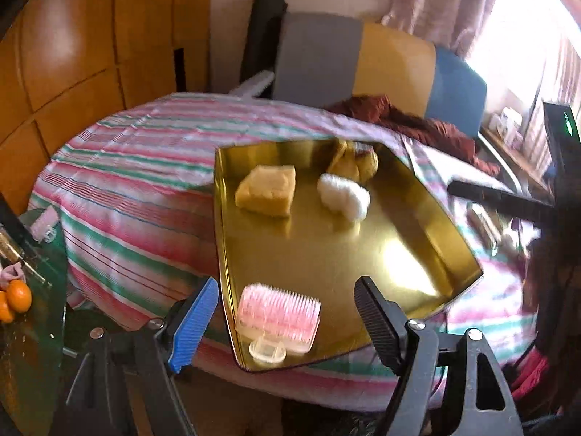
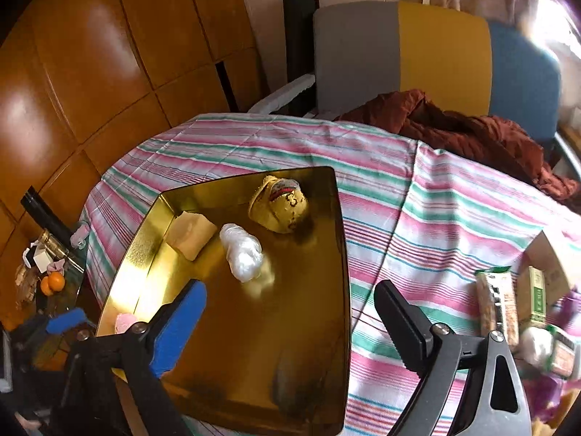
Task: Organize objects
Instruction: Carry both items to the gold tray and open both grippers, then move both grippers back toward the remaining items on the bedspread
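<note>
A shallow, mirror-bright gold metal tray [image 1: 326, 254] is seen lying on a surface covered with a pink, green and white striped cloth [image 1: 145, 167].

Four things are seen inside the tray. A tan block of sponge [image 1: 267, 190] and a white fluffy puff wrapped in clear film [image 1: 343, 192] lie side by side in the far half, apart from each other. Behind the puff, a mustard-yellow soft toy with a red and white band [image 2: 281, 207] is set close to the far rim. A pink bristled brush on a clear plastic base [image 1: 277, 318] rests alone at the near left corner.

The left tongs [image 1: 287, 318] are held just above the near edge of the tray, blue and black fingers spread wide. The brush lies between them, untouched by either pad.

The right tongs [image 2: 290, 327] are likewise spread wide over the right near part of the tray, with nothing between the fingers.

To the right of the tray, a cluster of packaged snacks and small boxes [image 2: 515, 305] is noted on the cloth. A rust-red crumpled garment [image 2: 464, 134] is seen at the far edge, in front of a chair with grey, yellow and blue panels [image 2: 435, 54]. Oranges [image 2: 52, 283] sit on a glass side table at the left.
</note>
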{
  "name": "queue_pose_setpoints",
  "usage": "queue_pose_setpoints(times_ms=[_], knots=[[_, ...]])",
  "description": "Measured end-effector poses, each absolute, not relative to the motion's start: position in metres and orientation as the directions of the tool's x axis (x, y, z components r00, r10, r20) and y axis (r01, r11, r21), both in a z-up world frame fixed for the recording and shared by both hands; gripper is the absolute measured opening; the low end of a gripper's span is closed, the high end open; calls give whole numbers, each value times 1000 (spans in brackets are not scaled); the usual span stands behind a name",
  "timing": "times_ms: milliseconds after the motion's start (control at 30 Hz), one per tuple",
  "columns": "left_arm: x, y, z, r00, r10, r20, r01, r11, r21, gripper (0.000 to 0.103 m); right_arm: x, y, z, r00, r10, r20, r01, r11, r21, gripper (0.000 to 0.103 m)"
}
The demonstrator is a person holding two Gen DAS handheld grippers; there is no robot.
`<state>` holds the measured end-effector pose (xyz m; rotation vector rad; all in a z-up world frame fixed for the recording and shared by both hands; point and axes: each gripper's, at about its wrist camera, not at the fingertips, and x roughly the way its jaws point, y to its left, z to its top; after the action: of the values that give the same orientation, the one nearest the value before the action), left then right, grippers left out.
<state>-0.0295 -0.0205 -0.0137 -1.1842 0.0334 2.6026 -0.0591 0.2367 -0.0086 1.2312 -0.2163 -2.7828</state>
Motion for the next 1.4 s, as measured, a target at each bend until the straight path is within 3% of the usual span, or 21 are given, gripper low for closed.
queue_pose_setpoints(times_ms=[67,367,1400], knots=[[-29,-17,-5,-651,217,-728,-232,-969,-81,79,-52,234,-4,-688,-122,-715,26,-989,144,101],[-27,1,2,-677,166,-717,-204,-978,-33,79,-19,221,5,-727,-29,-686,12,-1000,29,103],[-5,66,-4,-644,212,-735,-381,-922,67,79,33,265,-6,-730,60,-681,-99,-995,19,103]])
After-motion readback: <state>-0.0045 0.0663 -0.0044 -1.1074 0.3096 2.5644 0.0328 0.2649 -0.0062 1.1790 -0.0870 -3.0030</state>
